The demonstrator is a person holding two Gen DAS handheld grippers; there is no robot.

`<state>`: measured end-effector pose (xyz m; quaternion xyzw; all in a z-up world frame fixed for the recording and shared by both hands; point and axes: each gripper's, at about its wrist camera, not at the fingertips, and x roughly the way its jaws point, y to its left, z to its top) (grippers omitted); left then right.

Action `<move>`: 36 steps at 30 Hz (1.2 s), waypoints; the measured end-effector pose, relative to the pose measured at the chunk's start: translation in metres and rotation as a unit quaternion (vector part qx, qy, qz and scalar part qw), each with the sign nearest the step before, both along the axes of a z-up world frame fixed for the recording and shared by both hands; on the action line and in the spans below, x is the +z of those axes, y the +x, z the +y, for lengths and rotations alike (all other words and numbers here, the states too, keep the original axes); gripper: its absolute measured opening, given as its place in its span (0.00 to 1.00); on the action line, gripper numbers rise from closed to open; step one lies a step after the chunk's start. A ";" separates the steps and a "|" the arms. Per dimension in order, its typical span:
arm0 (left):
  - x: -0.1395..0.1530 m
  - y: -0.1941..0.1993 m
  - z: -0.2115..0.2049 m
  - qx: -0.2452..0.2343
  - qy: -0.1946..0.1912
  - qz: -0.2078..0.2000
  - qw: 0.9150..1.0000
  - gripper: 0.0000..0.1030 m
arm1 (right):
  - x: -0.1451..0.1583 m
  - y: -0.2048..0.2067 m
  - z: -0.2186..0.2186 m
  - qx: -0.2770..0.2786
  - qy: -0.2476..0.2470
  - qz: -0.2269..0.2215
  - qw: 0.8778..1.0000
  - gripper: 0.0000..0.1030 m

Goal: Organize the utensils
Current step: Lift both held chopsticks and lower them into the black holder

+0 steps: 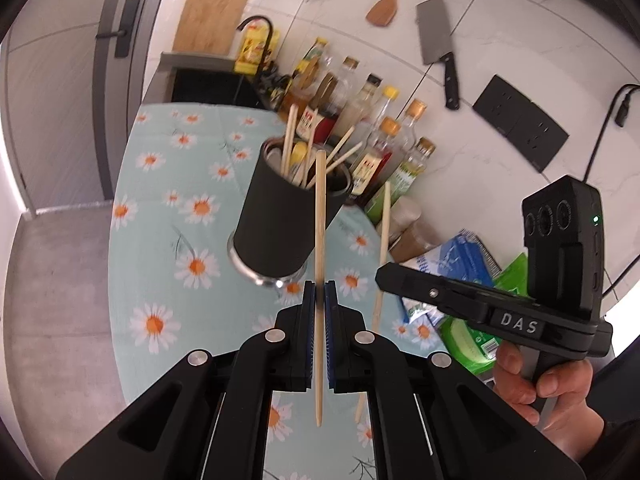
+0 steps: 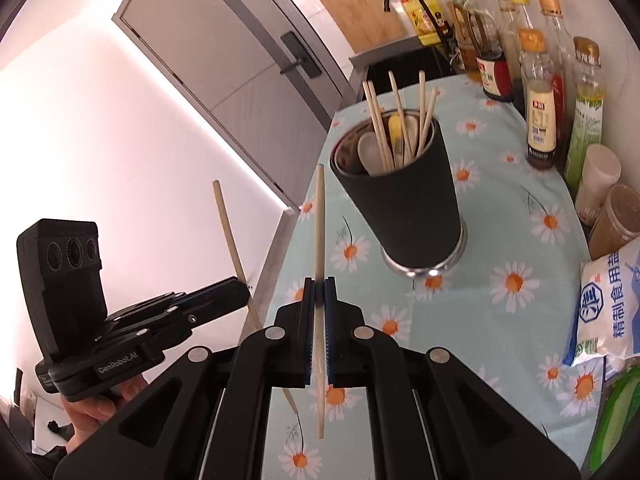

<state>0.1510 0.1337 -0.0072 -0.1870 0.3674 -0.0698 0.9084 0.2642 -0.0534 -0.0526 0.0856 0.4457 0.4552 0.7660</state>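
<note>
A black utensil holder [image 1: 280, 220] [image 2: 408, 200] stands on the daisy tablecloth, with several wooden chopsticks and spoons in it. My left gripper [image 1: 319, 292] is shut on a wooden chopstick [image 1: 320, 240], held upright in front of the holder. My right gripper [image 2: 319, 288] is shut on another wooden chopstick [image 2: 319, 240], upright, left of the holder. The right gripper [image 1: 382, 276] with its chopstick [image 1: 382, 240] shows in the left wrist view; the left gripper [image 2: 244, 290] with its chopstick [image 2: 236, 248] shows in the right wrist view.
Several sauce and oil bottles [image 1: 372, 140] [image 2: 540, 80] line the wall behind the holder. A salt bag [image 2: 604, 312] and green packets [image 1: 472, 340] lie at the right. A cleaver [image 1: 438, 48], wooden spatula [image 1: 390, 0] and cutting board [image 1: 212, 12] hang on the wall. A sink [image 1: 208, 84] lies beyond the table.
</note>
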 end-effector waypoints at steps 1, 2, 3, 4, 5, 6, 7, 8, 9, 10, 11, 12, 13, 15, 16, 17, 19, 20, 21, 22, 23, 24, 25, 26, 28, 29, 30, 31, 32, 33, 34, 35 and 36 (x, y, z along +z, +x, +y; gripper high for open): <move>0.003 0.001 0.001 -0.001 0.001 -0.005 1.000 0.03 | 0.002 0.001 0.001 -0.003 0.002 -0.006 1.000 0.05; 0.006 0.003 0.001 -0.002 0.000 -0.010 1.000 0.03 | 0.007 0.002 0.001 -0.004 0.003 -0.014 1.000 0.05; 0.009 0.004 0.002 -0.002 -0.001 -0.013 1.000 0.03 | 0.009 0.003 0.002 -0.005 0.006 -0.019 1.000 0.05; 0.012 0.007 0.003 -0.003 0.000 -0.020 1.000 0.03 | 0.012 0.004 0.002 -0.007 0.011 -0.026 1.000 0.05; 0.015 0.009 0.003 -0.003 0.002 -0.027 1.000 0.03 | 0.016 0.005 0.002 -0.012 0.013 -0.039 0.999 0.05; 0.018 0.011 0.004 -0.002 0.004 -0.031 1.000 0.03 | 0.020 0.006 0.002 -0.015 0.016 -0.047 0.999 0.05; 0.021 0.014 0.005 -0.003 0.005 -0.036 0.999 0.03 | 0.022 0.008 0.003 -0.018 0.022 -0.049 0.998 0.05; 0.024 0.018 0.006 -0.004 0.005 -0.041 0.999 0.03 | 0.023 0.010 0.003 -0.021 0.025 -0.049 0.998 0.05; 0.026 0.020 0.007 -0.003 0.006 -0.045 0.999 0.03 | 0.025 0.012 0.004 -0.025 0.028 -0.052 0.998 0.05; 0.029 0.023 0.008 -0.003 0.006 -0.051 0.999 0.03 | 0.027 0.014 0.004 -0.028 0.030 -0.058 0.998 0.05; 0.032 0.026 0.010 -0.004 0.006 -0.055 0.998 0.03 | 0.030 0.017 0.005 -0.032 0.029 -0.069 0.997 0.05; 0.034 0.030 0.011 -0.003 0.007 -0.061 0.998 0.03 | 0.033 0.018 0.006 -0.033 0.029 -0.073 0.996 0.05; 0.037 0.034 0.012 -0.004 0.008 -0.068 0.998 0.03 | 0.036 0.020 0.007 -0.033 0.031 -0.079 0.996 0.05; 0.042 0.042 0.013 -0.009 0.012 -0.074 0.997 0.03 | 0.043 0.023 0.008 -0.033 0.034 -0.101 0.994 0.05; 0.046 0.046 0.013 -0.009 0.015 -0.081 0.997 0.03 | 0.046 0.025 0.010 -0.034 0.032 -0.108 0.993 0.05; 0.049 0.049 0.013 -0.011 0.017 -0.088 0.996 0.03 | 0.050 0.027 0.011 -0.035 0.032 -0.115 0.992 0.05; 0.054 0.055 0.013 -0.015 0.021 -0.096 0.995 0.03 | 0.056 0.031 0.012 -0.035 0.034 -0.128 0.991 0.05; 0.055 0.057 0.014 -0.015 0.021 -0.099 0.995 0.03 | 0.061 0.034 0.014 -0.035 0.036 -0.138 0.989 0.05; 0.058 0.061 0.014 -0.016 0.023 -0.104 0.994 0.03 | 0.064 0.036 0.015 -0.036 0.038 -0.142 0.988 0.05; 0.061 0.065 0.015 -0.017 0.024 -0.108 0.994 0.03 | 0.068 0.039 0.016 -0.038 0.042 -0.150 0.987 0.05; 0.063 0.069 0.016 -0.018 0.024 -0.111 0.993 0.03 | 0.072 0.040 0.018 -0.039 0.043 -0.158 0.986 0.05; 0.065 0.071 0.016 -0.017 0.024 -0.114 0.993 0.03 | 0.075 0.042 0.019 -0.039 0.045 -0.165 0.984 0.05; 0.067 0.074 0.017 -0.017 0.025 -0.118 0.993 0.03 | 0.079 0.043 0.020 -0.039 0.046 -0.172 0.983 0.05; 0.070 0.078 0.019 -0.016 0.027 -0.123 0.992 0.03 | 0.083 0.045 0.022 -0.039 0.049 -0.180 0.982 0.05; 0.076 0.083 0.022 -0.008 0.030 -0.131 0.991 0.03 | 0.090 0.049 0.025 -0.040 0.052 -0.193 0.979 0.05; 0.078 0.085 0.023 -0.005 0.030 -0.134 0.991 0.03 | 0.093 0.051 0.027 -0.041 0.052 -0.198 0.978 0.05; 0.080 0.087 0.024 -0.005 0.031 -0.136 0.990 0.03 | 0.095 0.054 0.028 -0.041 0.052 -0.199 0.978 0.05; 0.083 0.090 0.026 -0.005 0.030 -0.139 0.990 0.03 | 0.097 0.057 0.030 -0.042 0.054 -0.201 0.977 0.05; 0.086 0.093 0.027 -0.005 0.031 -0.142 0.989 0.03 | 0.099 0.060 0.031 -0.043 0.056 -0.204 0.976 0.05; 0.088 0.095 0.028 -0.005 0.033 -0.145 0.989 0.03 | 0.101 0.061 0.033 -0.043 0.057 -0.208 0.975 0.05; 0.090 0.097 0.029 -0.004 0.036 -0.147 0.988 0.03 | 0.103 0.063 0.034 -0.044 0.057 -0.214 0.974 0.05; 0.092 0.099 0.030 -0.003 0.038 -0.149 0.988 0.03 | 0.104 0.065 0.035 -0.045 0.058 -0.217 0.973 0.05; 0.094 0.101 0.031 -0.001 0.041 -0.153 0.987 0.03 | 0.105 0.066 0.036 -0.046 0.060 -0.219 0.973 0.05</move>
